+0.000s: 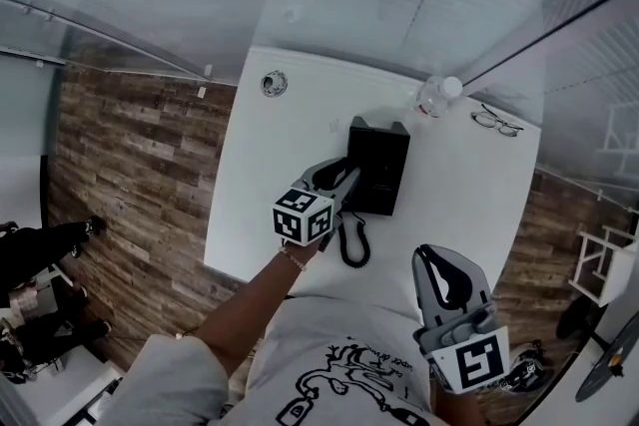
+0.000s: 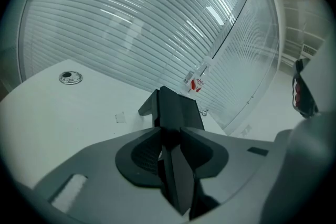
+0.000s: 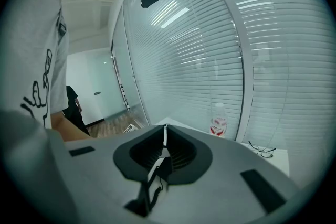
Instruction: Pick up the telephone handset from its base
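A black telephone base [image 1: 383, 163] stands in the middle of the white table [image 1: 290, 214]. Its coiled cord [image 1: 351, 240] hangs toward the near edge. My left gripper [image 1: 345, 177] reaches to the phone's left side. In the left gripper view the black handset [image 2: 178, 170] runs between the jaws of my left gripper [image 2: 172, 131], and both pads press on its sides. The handset lies low on the base. My right gripper [image 1: 433, 256] hovers near my body at the table's near right, apart from the phone. The tips of my right gripper [image 3: 165, 134] meet with nothing between them.
A water bottle [image 1: 437, 97] and a pair of glasses [image 1: 496, 123] lie at the table's far right. A round cable grommet [image 1: 274, 83] sits at the far left. Glass walls with blinds close off the far side. Wood floor lies left of the table.
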